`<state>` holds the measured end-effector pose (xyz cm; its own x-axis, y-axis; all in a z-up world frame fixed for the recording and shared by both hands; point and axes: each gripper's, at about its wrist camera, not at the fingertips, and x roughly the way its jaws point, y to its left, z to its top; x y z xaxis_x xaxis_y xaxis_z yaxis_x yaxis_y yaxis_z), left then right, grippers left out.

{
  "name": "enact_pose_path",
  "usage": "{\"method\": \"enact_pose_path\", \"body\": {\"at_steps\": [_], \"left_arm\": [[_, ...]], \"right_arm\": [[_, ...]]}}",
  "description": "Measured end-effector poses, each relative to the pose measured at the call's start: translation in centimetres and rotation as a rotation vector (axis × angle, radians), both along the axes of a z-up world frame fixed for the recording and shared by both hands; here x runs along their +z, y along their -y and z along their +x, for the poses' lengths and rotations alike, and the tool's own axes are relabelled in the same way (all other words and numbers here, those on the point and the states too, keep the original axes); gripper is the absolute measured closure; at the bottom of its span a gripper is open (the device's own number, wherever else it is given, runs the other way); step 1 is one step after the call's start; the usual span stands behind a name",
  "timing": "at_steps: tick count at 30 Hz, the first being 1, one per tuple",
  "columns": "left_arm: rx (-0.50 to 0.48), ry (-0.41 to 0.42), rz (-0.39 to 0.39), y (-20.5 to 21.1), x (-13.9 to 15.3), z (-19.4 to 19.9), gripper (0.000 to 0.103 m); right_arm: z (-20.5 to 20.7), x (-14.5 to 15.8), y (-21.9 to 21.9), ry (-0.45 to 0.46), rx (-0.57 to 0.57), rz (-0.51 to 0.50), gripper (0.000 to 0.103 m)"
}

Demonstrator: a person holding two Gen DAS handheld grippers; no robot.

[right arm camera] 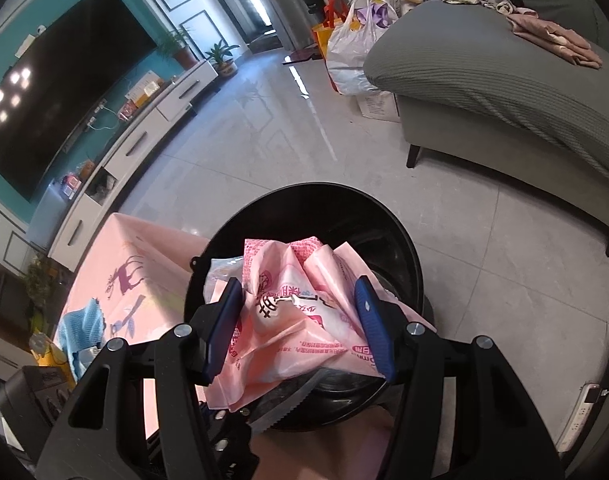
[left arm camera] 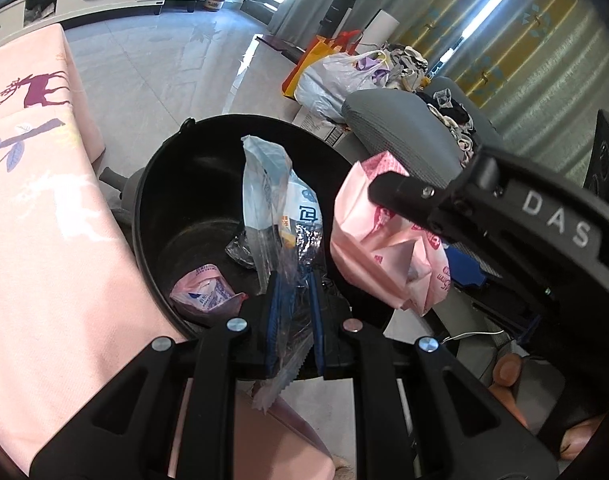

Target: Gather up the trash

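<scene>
Hovering over the black bin (left arm camera: pixel 176 184), left gripper (left arm camera: pixel 294 316) pinching a clear wrapper (left arm camera: pixel 272 200), right gripper (right arm camera: pixel 300 320) clutching a pink bag (right arm camera: pixel 296 304), both need releasing.

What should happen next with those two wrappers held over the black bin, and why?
Probably open both jaws and let go. The left gripper pinches the clear wrapper and the right gripper holds the pink wrapper, both already above the black bin, so they should drop inside.
</scene>
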<state>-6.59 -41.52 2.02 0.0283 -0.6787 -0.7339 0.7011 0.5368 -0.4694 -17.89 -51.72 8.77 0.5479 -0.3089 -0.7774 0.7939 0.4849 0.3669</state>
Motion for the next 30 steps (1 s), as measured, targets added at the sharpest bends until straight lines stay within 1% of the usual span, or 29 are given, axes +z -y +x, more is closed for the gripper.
{"method": "enact_pose_path", "body": {"at_steps": [3, 10, 13, 14, 16, 18, 21, 23, 25, 27, 30], "left_arm": [[0.004, -0.016, 0.001, 0.0, -0.3, 0.1, 0.089], [0.008, -0.013, -0.001, -0.2, -0.2, -0.1, 0.087], [0.017, 0.000, 0.000, -0.4, 0.0, -0.1, 0.076], [0.022, 0.009, 0.000, -0.5, 0.1, -0.1, 0.068], [0.038, 0.037, 0.009, -0.9, 0.5, -0.2, 0.058], [0.054, 0.064, 0.007, -1.4, 1.0, -0.3, 0.038], [0.075, 0.100, -0.017, -2.9, 2.2, -0.4, 0.023], [0.092, 0.121, -0.034, -4.3, 3.3, -0.3, 0.015], [0.122, 0.148, -0.062, -6.2, 4.5, -0.3, 0.011], [0.163, 0.176, -0.089, -8.7, 5.8, -0.2, 0.005], [0.234, 0.203, -0.121, -12.7, 7.4, 0.1, 0.003]], "right_arm": [[0.1, -0.2, 0.0, -0.006, 0.002, 0.003, 0.045], [0.3, -0.2, -0.1, -0.022, 0.003, -0.005, 0.045], [0.2, -0.2, -0.1, -0.022, 0.001, -0.005, 0.043], [0.2, -0.2, -0.1, -0.020, 0.001, -0.005, 0.041], [0.0, 0.0, -0.1, -0.019, -0.013, -0.012, 0.037], [-0.1, 0.2, -0.1, -0.019, -0.026, -0.021, 0.034], [-0.4, 0.9, -0.4, -0.002, -0.037, -0.035, 0.027], [-0.6, 1.4, -0.6, 0.012, -0.040, -0.043, 0.021], [-0.5, 2.3, -1.2, 0.026, -0.038, -0.068, 0.015], [-0.4, 3.3, -2.0, 0.042, -0.028, -0.099, 0.012], [0.2, 4.8, -3.6, 0.078, 0.005, -0.140, 0.006]]}}
